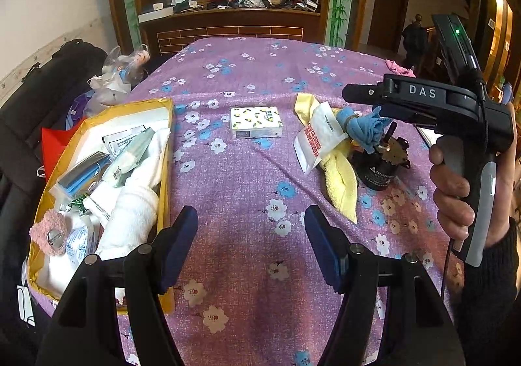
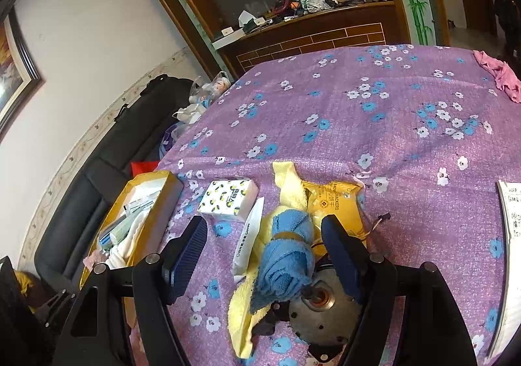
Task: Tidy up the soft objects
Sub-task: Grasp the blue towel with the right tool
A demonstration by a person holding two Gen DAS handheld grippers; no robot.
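Observation:
A rolled blue cloth [image 2: 286,255] tied with a band lies on a yellow towel [image 2: 247,310] and against a black motor [image 2: 322,310]; it also shows in the left wrist view [image 1: 361,125]. My right gripper [image 2: 263,255] is open, its jaws either side of the blue cloth, just above it. My left gripper [image 1: 250,248] is open and empty over bare tablecloth, next to the yellow box [image 1: 164,170]. That box holds a white towel [image 1: 133,213], a pink fuzzy piece [image 1: 49,231] and several packets.
A tissue pack [image 1: 255,121] lies mid-table on the purple floral cloth [image 1: 260,73]. A white glove packet [image 2: 249,235] and a yellow cracker bag [image 2: 335,203] sit by the towel. A pink cloth [image 2: 498,73] lies at the far right edge. Papers [image 2: 511,213] at right.

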